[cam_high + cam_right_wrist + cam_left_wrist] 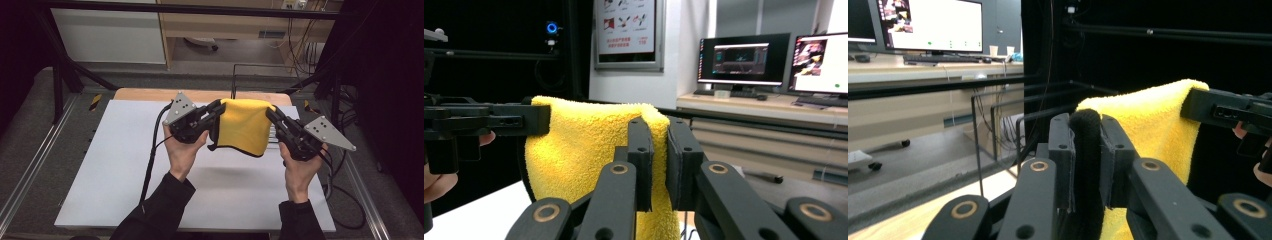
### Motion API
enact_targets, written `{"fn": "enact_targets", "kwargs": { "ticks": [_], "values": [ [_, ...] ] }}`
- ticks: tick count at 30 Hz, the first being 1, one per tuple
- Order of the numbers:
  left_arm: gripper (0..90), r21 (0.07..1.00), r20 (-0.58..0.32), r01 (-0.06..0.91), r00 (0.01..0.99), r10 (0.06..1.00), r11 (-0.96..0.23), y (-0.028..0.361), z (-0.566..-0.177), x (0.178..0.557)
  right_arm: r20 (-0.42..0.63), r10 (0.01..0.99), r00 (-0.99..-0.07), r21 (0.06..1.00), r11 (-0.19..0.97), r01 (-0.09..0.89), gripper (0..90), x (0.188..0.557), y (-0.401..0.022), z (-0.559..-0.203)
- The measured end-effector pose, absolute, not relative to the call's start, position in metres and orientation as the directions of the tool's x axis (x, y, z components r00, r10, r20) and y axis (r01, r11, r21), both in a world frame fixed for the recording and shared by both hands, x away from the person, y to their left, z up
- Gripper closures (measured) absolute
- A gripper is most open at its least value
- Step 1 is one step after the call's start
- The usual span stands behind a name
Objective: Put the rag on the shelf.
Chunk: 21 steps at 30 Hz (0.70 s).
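Yellow towel (pixel 243 126) hanging above white tabletop (pixel 120 165) | left hand-held gripper (pixel 216 111) clamped on its 9 o'clock corner | right hand-held gripper (pixel 271 114) pinching 3 o'clock corner

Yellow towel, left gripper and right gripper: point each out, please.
yellow towel (pixel 245 127), high view, middle of the hanging cloth.
left gripper (pixel 216 107), high view, jaw tips clamped on the towel's corner.
right gripper (pixel 271 114), high view, jaw tips clamped on the opposite corner.
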<state>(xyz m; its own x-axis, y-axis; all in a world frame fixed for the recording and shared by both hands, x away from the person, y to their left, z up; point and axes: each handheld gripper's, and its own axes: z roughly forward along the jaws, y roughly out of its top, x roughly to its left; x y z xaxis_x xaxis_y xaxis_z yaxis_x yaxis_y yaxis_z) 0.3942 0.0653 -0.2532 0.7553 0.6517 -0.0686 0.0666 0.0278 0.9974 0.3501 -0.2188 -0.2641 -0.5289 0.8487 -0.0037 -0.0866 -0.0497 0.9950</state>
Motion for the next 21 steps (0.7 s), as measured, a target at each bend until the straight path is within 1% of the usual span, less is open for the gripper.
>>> {"fn": "enact_targets", "kwargs": {
  "ticks": [8, 21],
  "values": [
    [78.6, 0.997, -0.079, 0.050, 0.763, 0.642, 0.063, 0.051, -0.237, 0.402, -0.011, 0.863, -0.504, 0.991, -0.059, -0.123, 83.0, 0.352, -0.230, -0.246],
    [78.6, 0.996, -0.055, -0.005, 0.764, 0.643, 0.091, 0.033, -0.205, 0.414, -0.035, 0.890, -0.454, 0.980, -0.058, -0.188, 83.1, 0.363, -0.240, -0.211]
  ]
}}
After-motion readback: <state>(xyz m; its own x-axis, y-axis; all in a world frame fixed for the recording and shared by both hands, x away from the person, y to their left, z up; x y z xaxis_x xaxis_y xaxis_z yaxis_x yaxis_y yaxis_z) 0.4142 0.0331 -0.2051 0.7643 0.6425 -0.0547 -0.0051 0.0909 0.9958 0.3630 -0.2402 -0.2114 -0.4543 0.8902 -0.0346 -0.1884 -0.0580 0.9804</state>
